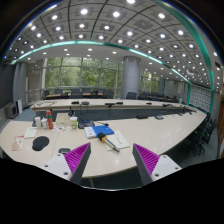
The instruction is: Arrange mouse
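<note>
1. the gripper (108, 163) is hovering above the near edge of a long curved table (150, 135); its two fingers are standing well apart with nothing between them, the magenta pads (76, 155) facing inward.
2. a dark oval shape (40, 143) is lying on the table to the left of the left finger; it is probably the mouse or a mouse mat, but it is too small to tell which.
3. a blue book (103, 130) and some papers (117, 140) are lying just beyond the fingers, and small cups and bottles (45, 122) are standing farther left.
4. if the dark shape is the mouse, it is likely handling as a light, stiff shell with smooth, somewhat slippery sides; a trailing cord cannot be made out.
5. the best hold is probably across its two long sides near the middle, fingers low against the table, closing gently so the rounded shell is not squirting forward.
6. the task is looking not yet started: the gripper is needing to swing left and descend.
</note>
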A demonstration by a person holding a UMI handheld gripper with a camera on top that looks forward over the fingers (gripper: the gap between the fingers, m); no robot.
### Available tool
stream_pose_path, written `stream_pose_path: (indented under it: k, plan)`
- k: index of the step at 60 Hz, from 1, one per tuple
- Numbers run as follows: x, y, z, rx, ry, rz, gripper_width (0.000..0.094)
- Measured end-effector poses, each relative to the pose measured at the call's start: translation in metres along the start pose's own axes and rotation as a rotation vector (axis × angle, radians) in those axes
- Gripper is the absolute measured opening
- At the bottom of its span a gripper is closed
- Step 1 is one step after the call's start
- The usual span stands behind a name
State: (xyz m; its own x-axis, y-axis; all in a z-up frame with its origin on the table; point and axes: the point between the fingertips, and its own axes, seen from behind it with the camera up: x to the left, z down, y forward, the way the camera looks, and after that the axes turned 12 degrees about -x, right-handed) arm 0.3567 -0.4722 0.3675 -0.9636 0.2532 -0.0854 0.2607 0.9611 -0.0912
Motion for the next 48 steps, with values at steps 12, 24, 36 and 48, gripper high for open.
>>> stream_pose_path:
  k: [12, 24, 36, 48]
  plan:
    - [-0.002, 0.002, 0.044, 0.060, 0.011, 0.001, 0.0858]
    - [0.012, 0.006, 0.094, 0.142, 0.037, -0.007, 0.0856]
    - [0.043, 0.023, 0.155, 0.215, 0.045, -0.031, 0.0855]
    - [0.125, 0.062, 0.203, 0.227, 0.049, -0.118, 0.0856]
